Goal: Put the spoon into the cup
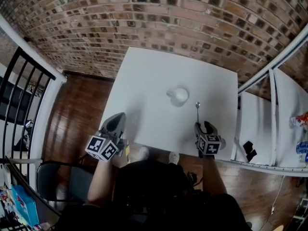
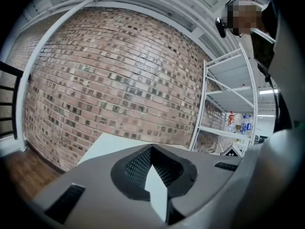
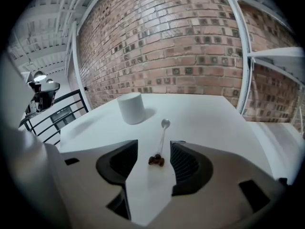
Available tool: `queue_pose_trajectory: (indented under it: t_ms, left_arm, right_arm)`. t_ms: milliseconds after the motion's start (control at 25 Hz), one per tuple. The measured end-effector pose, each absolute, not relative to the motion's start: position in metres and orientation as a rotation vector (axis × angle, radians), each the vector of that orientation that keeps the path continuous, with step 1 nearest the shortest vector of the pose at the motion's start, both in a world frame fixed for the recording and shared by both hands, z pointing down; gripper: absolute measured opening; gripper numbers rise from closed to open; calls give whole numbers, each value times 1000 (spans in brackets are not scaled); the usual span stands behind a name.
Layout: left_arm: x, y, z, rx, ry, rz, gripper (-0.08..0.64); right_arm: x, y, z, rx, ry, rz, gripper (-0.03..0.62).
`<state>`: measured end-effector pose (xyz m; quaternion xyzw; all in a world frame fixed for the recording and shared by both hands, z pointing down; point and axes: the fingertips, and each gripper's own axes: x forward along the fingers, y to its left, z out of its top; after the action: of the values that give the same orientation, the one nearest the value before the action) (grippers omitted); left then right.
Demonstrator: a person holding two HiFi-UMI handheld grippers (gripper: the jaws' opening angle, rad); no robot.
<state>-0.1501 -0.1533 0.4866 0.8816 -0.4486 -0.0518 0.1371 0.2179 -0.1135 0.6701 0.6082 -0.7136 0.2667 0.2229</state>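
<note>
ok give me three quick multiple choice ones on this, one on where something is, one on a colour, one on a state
1. Where does the spoon lie relative to the cup?
A. on the table, right of it in the head view
B. inside it
C. balanced across its rim

2. What colour is the cup?
A. red
B. white
C. black

3. How do the right gripper's jaws stand?
A. shut on the cup
B. shut on the spoon's bowl
C. apart, with the spoon's brown handle end between them, untouched

Answers:
1 A: the head view shows the spoon flat on the tabletop, apart from the cup.
2 B: the cup is plain white in both views that show it.
3 C: the right gripper view shows a gap on each side of the handle end.
</note>
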Motion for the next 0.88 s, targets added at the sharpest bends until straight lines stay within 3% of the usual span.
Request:
queue_pose_trajectory:
  t_ms: [520, 880]
  left_arm:
    - [-166, -143, 503, 2497, -1333, -75, 3]
    - [-159, -148, 508, 2501, -1305, -92, 3]
  right_arm:
    - [214, -115, 711, 1689, -1816, 776, 192]
    - [213, -114, 714, 1717, -1776, 717, 137]
